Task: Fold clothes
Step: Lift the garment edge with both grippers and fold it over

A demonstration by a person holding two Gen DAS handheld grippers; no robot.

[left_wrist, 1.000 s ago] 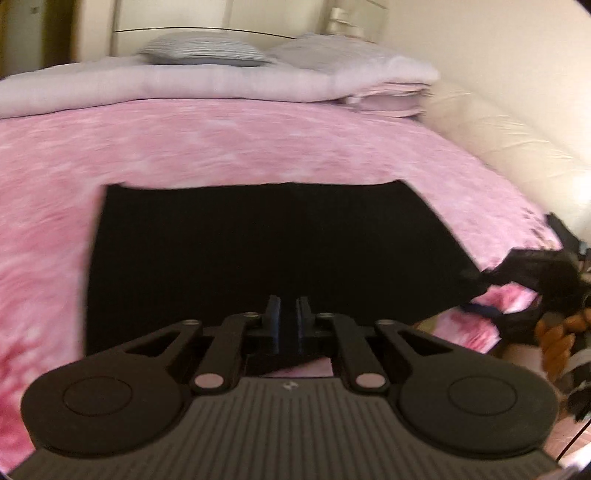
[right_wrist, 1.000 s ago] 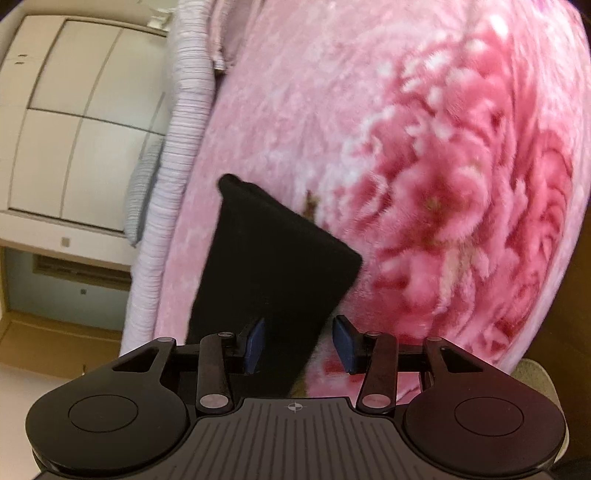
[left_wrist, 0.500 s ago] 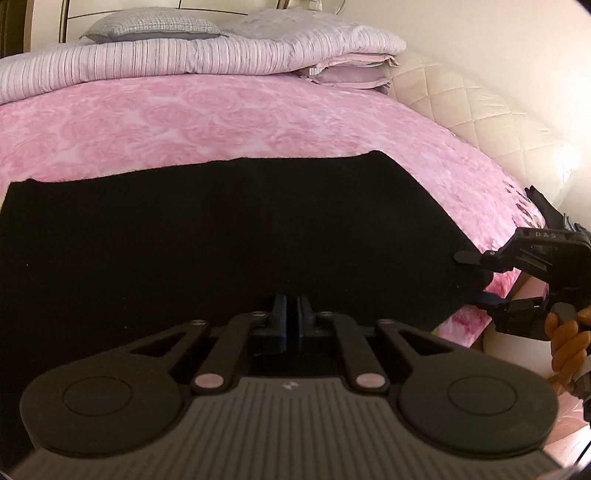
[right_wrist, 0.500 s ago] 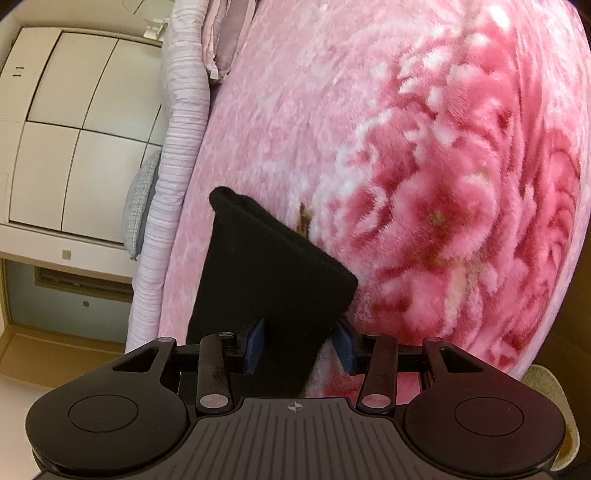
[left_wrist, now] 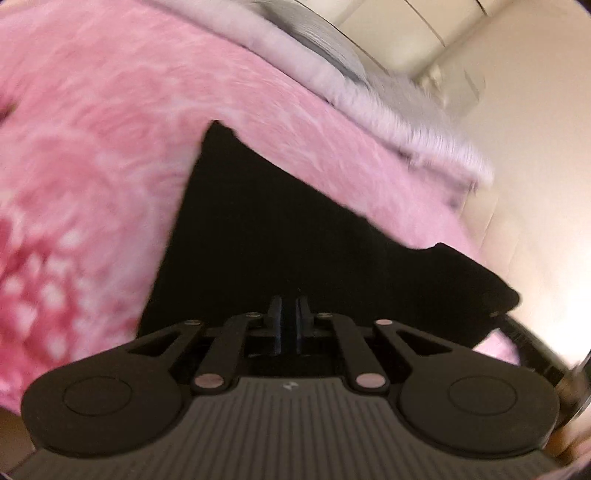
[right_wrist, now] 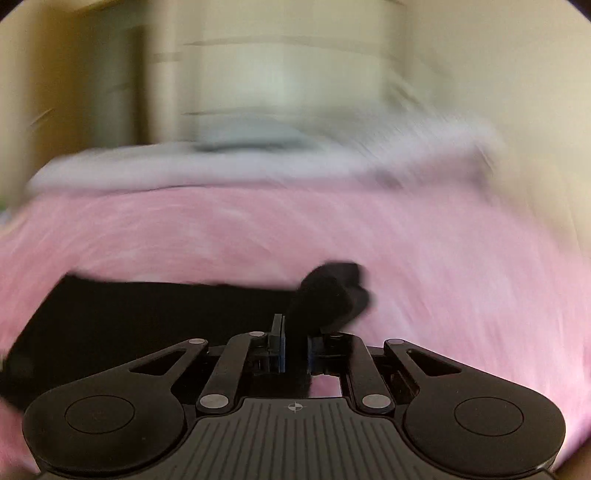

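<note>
The black garment (left_wrist: 280, 240) lies spread on the bed's pink floral blanket (left_wrist: 92, 177). In the left wrist view it fills the centre and lower middle of the frame as a dark wedge, its far corner pointing to the upper centre and one flap running off to the right edge, where a dark curved part of the other device shows, too blurred to read. The left tool (left_wrist: 289, 325) sits at the lower centre with its two blue-padded fingers drawn almost together; black cloth lies right at and under the tips, and a thin fold appears to be pinched between them, though black on black makes the contact hard to see. A pale striped duvet (left_wrist: 388, 110) and a grey pillow (left_wrist: 314, 33) run along the upper right, with a cream wall behind.

The right wrist view is heavily smeared. Here the garment (right_wrist: 147, 310) stretches across the lower left as a flat dark band, and a bunched corner of it rises up in the centre, just above the right tool (right_wrist: 295, 347). That tool's jaws are closing, and a strip of the black fabric stands between the fingers, pressed by them, with the bunched end standing clear above the tips. The pink blanket (right_wrist: 443, 258) spreads across the middle of the frame, the pale duvet (right_wrist: 258, 166) crosses above it, and cream cupboard doors (right_wrist: 277, 74) fill the top.
</note>
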